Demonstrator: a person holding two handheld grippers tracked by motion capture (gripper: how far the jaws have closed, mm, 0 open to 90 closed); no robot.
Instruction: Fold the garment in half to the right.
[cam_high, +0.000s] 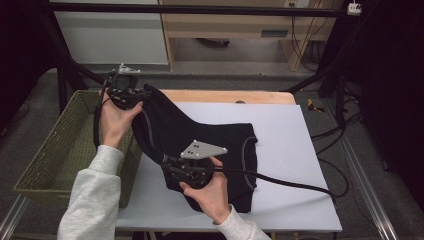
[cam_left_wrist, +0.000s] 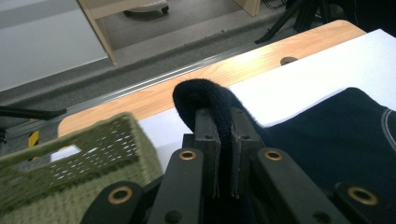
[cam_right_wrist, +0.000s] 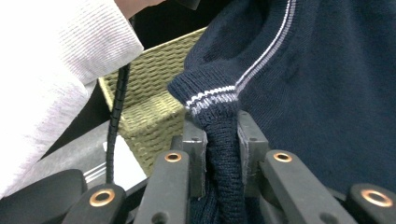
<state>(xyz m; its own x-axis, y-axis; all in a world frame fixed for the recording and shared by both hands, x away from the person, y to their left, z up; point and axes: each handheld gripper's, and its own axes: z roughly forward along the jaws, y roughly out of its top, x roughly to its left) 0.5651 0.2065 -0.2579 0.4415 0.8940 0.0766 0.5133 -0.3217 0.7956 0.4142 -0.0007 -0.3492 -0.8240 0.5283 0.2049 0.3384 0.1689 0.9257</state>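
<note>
A dark navy knitted sweater (cam_high: 200, 137) with thin pale stripes lies partly on the white sheet (cam_high: 290, 150) and is lifted at its left side. My left gripper (cam_high: 131, 97) is shut on a bunched fold of the sweater (cam_left_wrist: 205, 100) above the table's back left corner. My right gripper (cam_high: 172, 162) is shut on the striped ribbed edge of the sweater (cam_right_wrist: 210, 100) near the front left. The cloth stretches between the two grippers. Both hands with white sleeves hold the grippers.
A green woven basket (cam_high: 55, 145) stands at the left of the table, right beside both grippers. The wooden tabletop (cam_high: 225, 96) shows at the back edge. A black cable (cam_high: 295, 185) trails across the sheet to the right.
</note>
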